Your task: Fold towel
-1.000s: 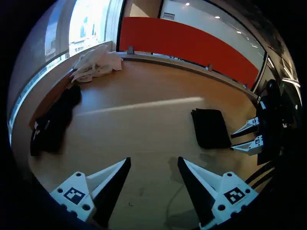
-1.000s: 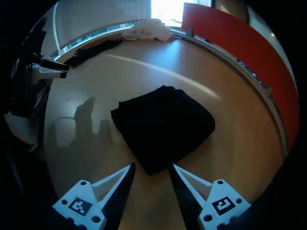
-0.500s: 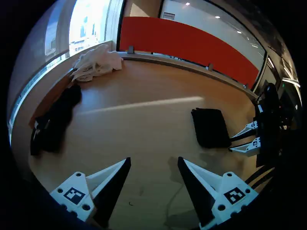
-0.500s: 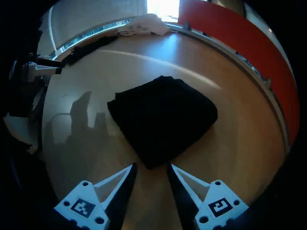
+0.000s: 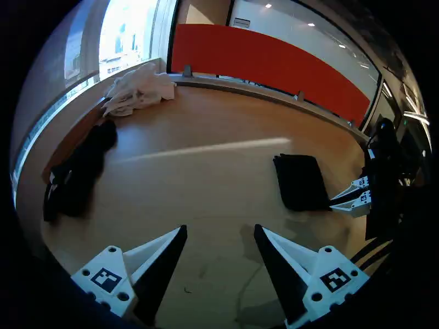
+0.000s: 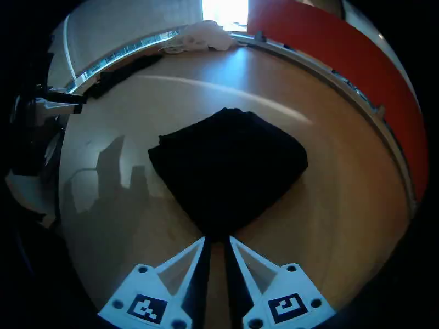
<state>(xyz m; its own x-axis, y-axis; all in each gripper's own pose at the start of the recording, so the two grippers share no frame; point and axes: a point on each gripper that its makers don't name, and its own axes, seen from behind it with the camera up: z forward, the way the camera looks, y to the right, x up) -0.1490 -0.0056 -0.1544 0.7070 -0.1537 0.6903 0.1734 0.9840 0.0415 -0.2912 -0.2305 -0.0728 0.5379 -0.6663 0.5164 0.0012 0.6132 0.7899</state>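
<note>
**Change.** The right gripper [image 6: 217, 239] has closed from a wide setting to a narrow one. Its jaws now stand almost together, with the nearest corner of the towel [image 6: 230, 164] between the tips. The corner appears to be pinched, but pad contact is hidden by the dark cloth. The right gripper has also moved forward, and the corner that lay just ahead of the tips is now at them.

**Left gripper.** The left gripper [image 5: 219, 227] is unchanged: jaws wide, holding nothing, over bare table [image 5: 208, 164]. From this tool the towel [image 5: 299, 181] lies ahead and to the right, well apart. The right gripper [image 5: 332, 204] is seen at the towel's closer edge, fingers converged.

**Towel.** It lies flat on the table as a compact, already doubled dark pad, directly ahead of the right gripper.

**Meaning for the task.** Judged from this, the grasp phase of a fold is complete or nearly so. The next move would likely call for lifting the corner and carrying it away from the tool over the pad. With only one corner held, the layers may separate.
</note>
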